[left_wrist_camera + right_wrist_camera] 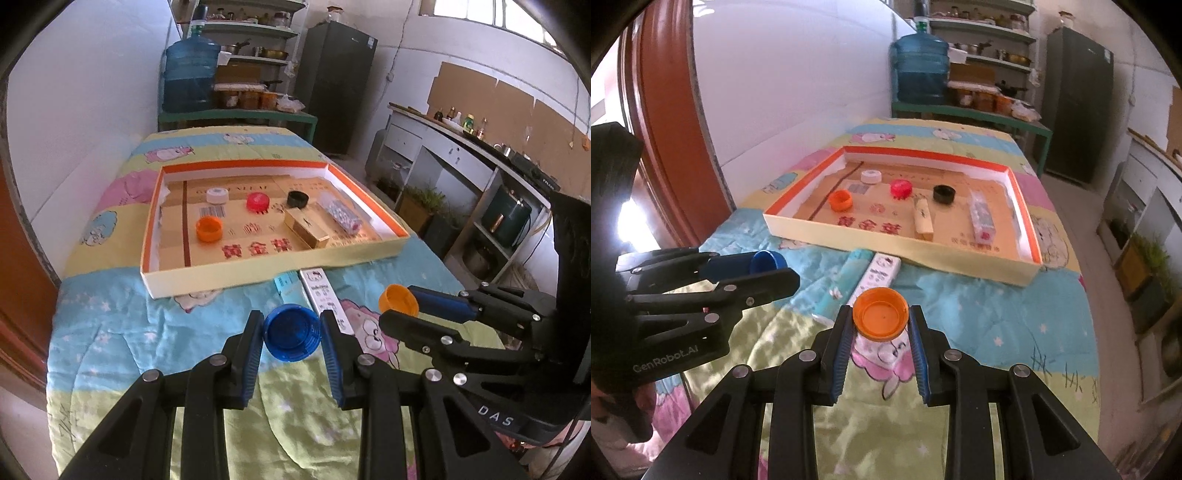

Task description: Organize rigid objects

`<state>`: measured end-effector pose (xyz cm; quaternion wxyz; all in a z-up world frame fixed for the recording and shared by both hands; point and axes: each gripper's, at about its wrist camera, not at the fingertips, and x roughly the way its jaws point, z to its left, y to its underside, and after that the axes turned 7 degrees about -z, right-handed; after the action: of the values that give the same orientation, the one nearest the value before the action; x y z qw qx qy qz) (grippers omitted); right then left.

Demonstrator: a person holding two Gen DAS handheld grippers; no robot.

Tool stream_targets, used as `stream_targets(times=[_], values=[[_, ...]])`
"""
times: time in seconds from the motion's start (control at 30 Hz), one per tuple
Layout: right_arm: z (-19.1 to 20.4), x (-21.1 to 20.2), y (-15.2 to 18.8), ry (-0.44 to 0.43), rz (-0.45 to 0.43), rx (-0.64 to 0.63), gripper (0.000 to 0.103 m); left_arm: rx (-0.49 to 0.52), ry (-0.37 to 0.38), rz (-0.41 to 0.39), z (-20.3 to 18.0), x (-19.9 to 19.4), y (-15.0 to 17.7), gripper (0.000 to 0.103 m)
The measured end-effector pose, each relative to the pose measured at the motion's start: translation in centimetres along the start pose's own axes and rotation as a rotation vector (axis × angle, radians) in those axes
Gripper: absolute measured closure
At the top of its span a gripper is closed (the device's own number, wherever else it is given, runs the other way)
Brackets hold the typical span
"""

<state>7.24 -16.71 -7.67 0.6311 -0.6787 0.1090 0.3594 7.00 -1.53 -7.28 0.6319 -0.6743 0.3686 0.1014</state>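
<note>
Two caps are in my grippers at once, and both sit short of the tray (207,286), which I take as my landmark. My left gripper (291,332) is clenched on the blue cap (292,332), pads pressing its rim from either side, open mouth turned back toward the camera. My right gripper (880,319) is clamped the same way on the orange cap (880,318), its hollow facing up and toward me.

The relation that matters: the tray lies straight ahead of both sets of fingers, beyond the near wall, its long axis running across my line of travel. Neither cap has crossed that wall yet. From the left wrist view the right gripper (400,308) sits slightly closer to the tray's near wall, so I judge that hand has the shorter reach, toward the tray's right half.

Both hands point forward and pitched downward, side by side, fingers aimed at the tray.

Inside the tray already: a white cap (217,195), a red cap (258,202), a black cap (297,199), another orange cap (209,229), a gold box (306,227) and a patterned packet (341,216). Just before the tray's near wall, a white remote (325,297) and a teal packet (285,286) lie on the quilt (147,314), under my likely path, so I would carry the caps clear over them.
</note>
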Motion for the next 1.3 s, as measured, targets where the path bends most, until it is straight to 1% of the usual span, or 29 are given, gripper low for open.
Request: stream_targets(times=[0.23,0.7,0.97,1.3], values=[[0.3,1.4,-1.9,-0.015,-0.012,-0.02,0.073,-0.008,-0.011,-0.038,1.1,-0.1,-1.8,0.071],[0.1,3.3,-6.1,-0.003,-0.043,-0.039,0.073,-0.02,-0.027,-0.116,3.5,0.0,-5.9,0.071],[0.0,4.4,-8.0,0.0,-0.055,-0.047,0.073,-0.032,-0.037,-0.131,4.6,0.6,-7.5,0.071],[-0.5,6.1,-9.2,-0.006,-0.05,-0.042,0.073,-0.051,-0.047,-0.129,5.8,1.9,-9.1,0.071]])
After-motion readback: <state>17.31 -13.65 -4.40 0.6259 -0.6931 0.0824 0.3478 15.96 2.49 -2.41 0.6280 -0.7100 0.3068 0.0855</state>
